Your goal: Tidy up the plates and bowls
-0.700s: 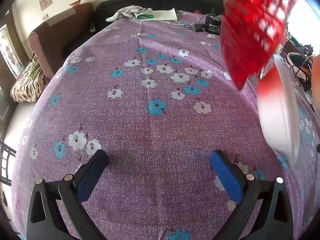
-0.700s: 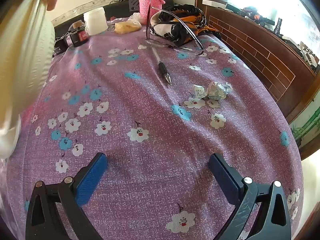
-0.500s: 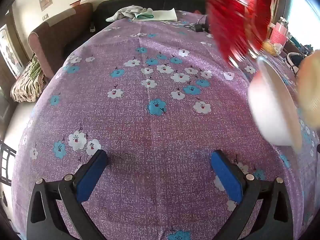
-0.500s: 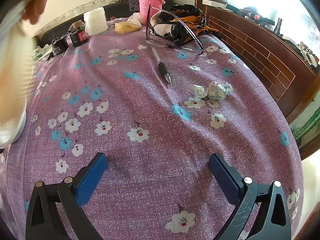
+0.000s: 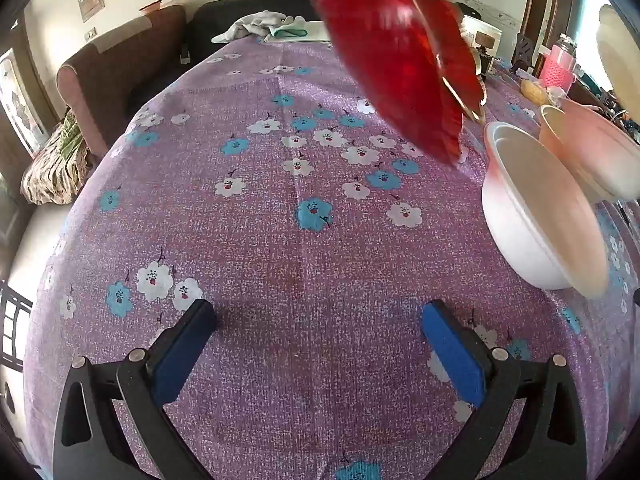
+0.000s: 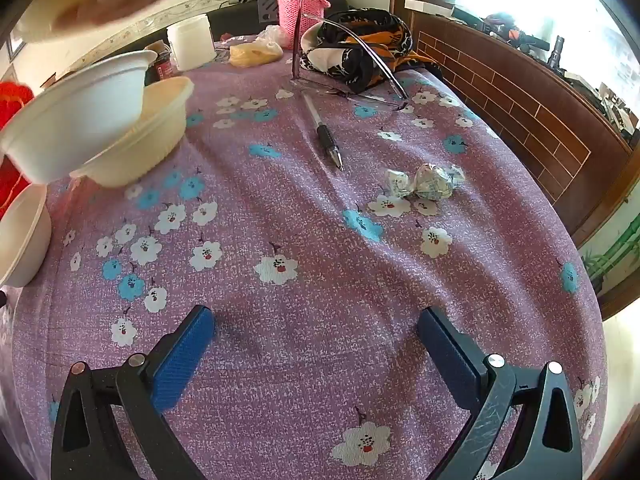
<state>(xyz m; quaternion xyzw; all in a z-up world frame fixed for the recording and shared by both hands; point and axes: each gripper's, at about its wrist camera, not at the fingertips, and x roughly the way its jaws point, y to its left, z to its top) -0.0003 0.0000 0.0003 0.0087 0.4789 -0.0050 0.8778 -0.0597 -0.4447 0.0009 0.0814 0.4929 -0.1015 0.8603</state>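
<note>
Bowls dominate the left wrist view, where a white bowl (image 5: 536, 216) sits right of the wide-open, empty left gripper (image 5: 320, 344), while the right wrist view shows tilted bowls (image 6: 92, 120) far left of the equally spread, empty right gripper (image 6: 316, 340).

- Red plate (image 5: 400, 64): translucent red, blurred, tilted steeply, up above the far part of the cloth.
- White bowl (image 5: 532, 216): foam-like, tipped on its side, lower edge on or just above the cloth; contact unclear.
- Second white bowl (image 6: 80, 120): tilted, overlapping a cream bowl (image 6: 152, 136) behind it.
- Pale plate (image 6: 52, 4): blurred, top left, partly behind a hand.
</note>
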